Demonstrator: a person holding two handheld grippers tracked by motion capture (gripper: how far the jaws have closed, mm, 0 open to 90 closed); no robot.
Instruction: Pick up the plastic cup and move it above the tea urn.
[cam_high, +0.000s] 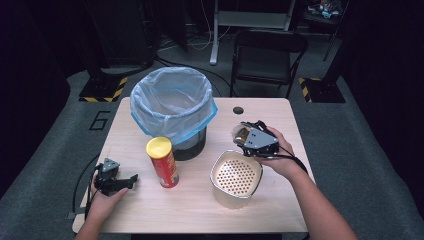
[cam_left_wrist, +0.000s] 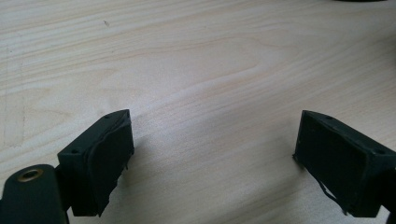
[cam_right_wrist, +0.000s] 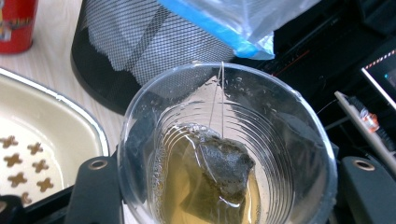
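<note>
In the right gripper view we are seeing the right gripper (cam_right_wrist: 224, 186) clamping a clear cup (cam_right_wrist: 229, 144) holding amber liquid and a teabag (cam_right_wrist: 224, 168), raised beside the lined bin (cam_high: 172, 107), while the left gripper (cam_left_wrist: 215, 163) is resting spread, empty, on the table (cam_left_wrist: 196, 60).

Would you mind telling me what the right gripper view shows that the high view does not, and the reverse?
Right gripper view alone: a tea bag soaking in amber liquid inside the clear plastic cup held by the right tongs.
High view alone: the left tongs, open on the table; a folding chair.
Both: mesh bin, perforated cream container, red can.
</note>
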